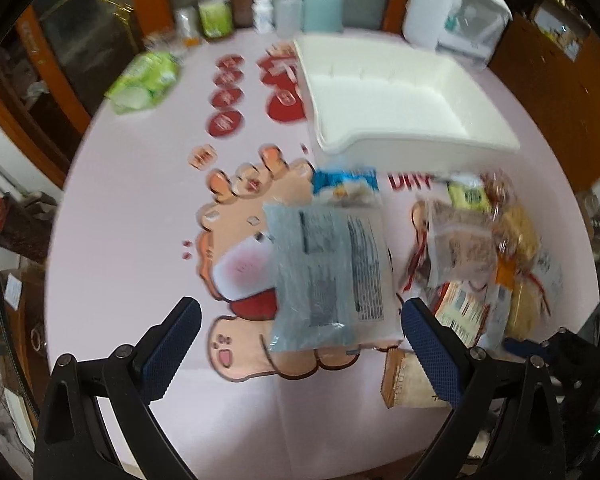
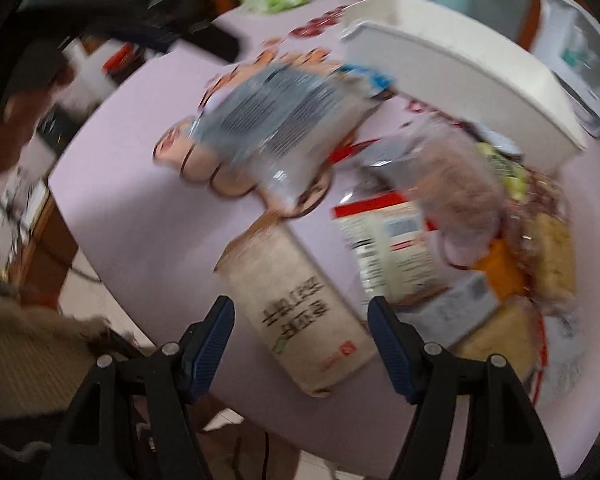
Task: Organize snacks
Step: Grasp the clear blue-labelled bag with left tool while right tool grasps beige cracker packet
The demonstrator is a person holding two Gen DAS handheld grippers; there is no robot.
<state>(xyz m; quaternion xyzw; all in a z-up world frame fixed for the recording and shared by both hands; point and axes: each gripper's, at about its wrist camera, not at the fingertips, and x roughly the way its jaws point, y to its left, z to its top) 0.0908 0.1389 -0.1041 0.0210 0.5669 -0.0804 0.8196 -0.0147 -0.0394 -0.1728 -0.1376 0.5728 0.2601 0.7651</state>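
A grey-blue snack bag lies flat on the pink cartoon tablecloth; it also shows in the right wrist view. My left gripper is open just short of its near edge. A beige paper snack pack lies in front of my right gripper, which is open with the pack's near end between its jaws, not clamped. A pile of several snack packs lies to the right; it also shows in the right wrist view. A white bin stands behind, empty as far as I see.
A green wipes pack, bottles and jars and white bags stand along the table's far edge. The right gripper shows at the lower right of the left wrist view. The table edge drops off to the left.
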